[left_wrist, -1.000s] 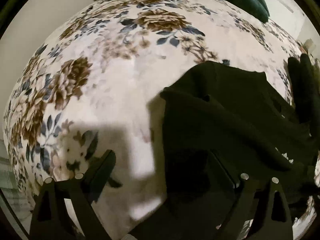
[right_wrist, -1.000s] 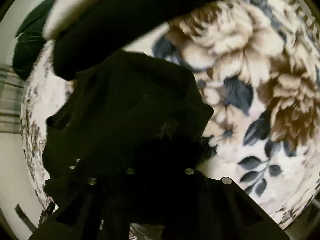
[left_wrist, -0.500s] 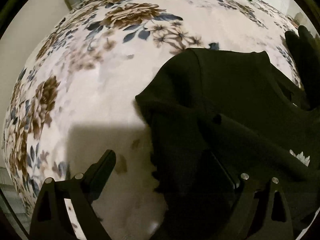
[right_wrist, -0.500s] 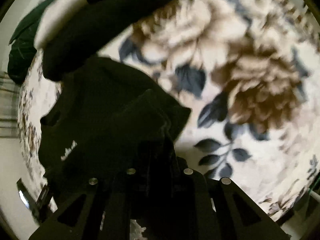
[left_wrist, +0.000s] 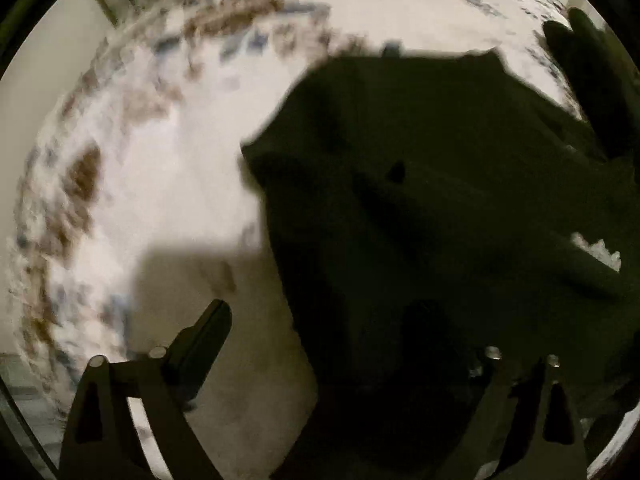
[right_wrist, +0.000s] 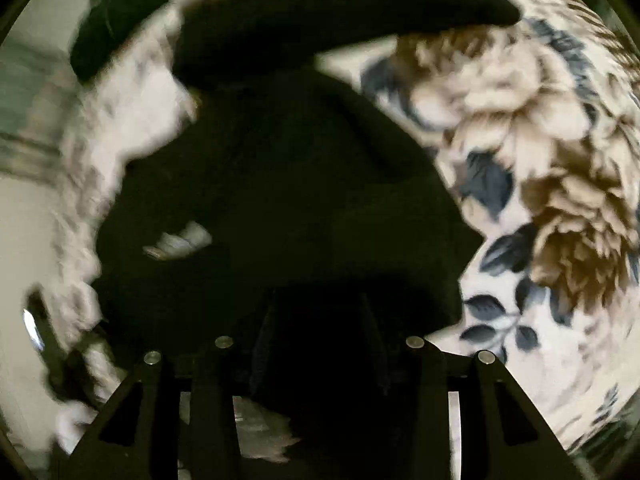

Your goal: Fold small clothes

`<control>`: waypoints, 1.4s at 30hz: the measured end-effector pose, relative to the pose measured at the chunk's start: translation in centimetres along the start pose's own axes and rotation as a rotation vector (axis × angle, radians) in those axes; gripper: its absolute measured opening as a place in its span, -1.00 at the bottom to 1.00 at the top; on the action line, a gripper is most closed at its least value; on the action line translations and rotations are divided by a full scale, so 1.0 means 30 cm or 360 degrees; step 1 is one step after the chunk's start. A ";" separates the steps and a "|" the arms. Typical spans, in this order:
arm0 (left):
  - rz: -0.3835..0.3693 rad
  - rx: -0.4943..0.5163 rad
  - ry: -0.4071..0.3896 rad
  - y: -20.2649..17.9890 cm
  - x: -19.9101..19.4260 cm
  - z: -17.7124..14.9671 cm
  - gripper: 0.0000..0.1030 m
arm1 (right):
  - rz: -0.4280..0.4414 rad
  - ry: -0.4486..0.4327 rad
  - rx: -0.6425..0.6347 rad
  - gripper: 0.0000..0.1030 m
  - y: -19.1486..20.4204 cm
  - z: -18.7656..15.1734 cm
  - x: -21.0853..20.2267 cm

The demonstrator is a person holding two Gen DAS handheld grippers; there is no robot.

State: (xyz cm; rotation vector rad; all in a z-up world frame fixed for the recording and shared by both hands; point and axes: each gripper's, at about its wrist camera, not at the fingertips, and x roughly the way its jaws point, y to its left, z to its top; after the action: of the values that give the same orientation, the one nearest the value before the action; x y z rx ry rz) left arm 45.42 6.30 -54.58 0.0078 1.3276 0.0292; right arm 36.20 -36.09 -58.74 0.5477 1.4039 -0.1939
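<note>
A small black garment [left_wrist: 432, 208] with a white print lies crumpled on a floral bedspread [left_wrist: 168, 168]. My left gripper [left_wrist: 320, 320] is open; its left finger [left_wrist: 204, 332] is over the bedspread and its right finger is over the cloth edge. In the right wrist view the same garment [right_wrist: 280, 208] fills the middle. My right gripper [right_wrist: 320, 332] has its fingers close together with black cloth between them. A black sleeve or arm [right_wrist: 340, 12] crosses the top of that view.
The floral bedspread [right_wrist: 540, 180] covers the whole work surface. A dark green cushion [right_wrist: 108, 28] lies at the far edge. Another dark shape [left_wrist: 588, 80] stands at the right edge of the left wrist view. A pale wall and floor show beyond the bed.
Both views are now motion-blurred. The left gripper has moved toward the garment. The right gripper has shifted with the cloth, and the white print now shows in its view.
</note>
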 end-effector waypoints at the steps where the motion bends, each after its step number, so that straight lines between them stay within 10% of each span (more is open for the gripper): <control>1: -0.0062 -0.0041 0.0004 0.022 0.005 0.000 1.00 | -0.0072 -0.0002 0.0027 -0.79 -0.032 0.006 0.026; 4: -0.0091 -0.0063 0.0029 0.059 -0.038 0.017 1.00 | -0.0008 0.0033 0.0064 -0.80 -0.053 0.019 -0.005; 9: -0.0135 -0.0020 -0.0069 0.107 -0.229 -0.081 1.00 | 0.0111 -0.0006 0.0007 0.39 -0.041 -0.083 -0.165; 24: -0.0196 0.0058 0.0372 0.241 -0.126 -0.786 0.99 | 0.0122 0.0367 0.0297 0.40 -0.452 -0.797 -0.026; 42: -0.0304 -0.0011 0.0261 0.176 -0.087 -1.026 0.95 | 0.0302 0.0518 0.0236 0.44 -0.591 -1.057 0.108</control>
State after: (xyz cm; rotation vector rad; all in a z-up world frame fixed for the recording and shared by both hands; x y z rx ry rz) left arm 14.82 11.16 -59.33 -0.1293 1.4872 -0.1301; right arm 1.01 -35.78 -68.39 0.8603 1.6495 -0.0566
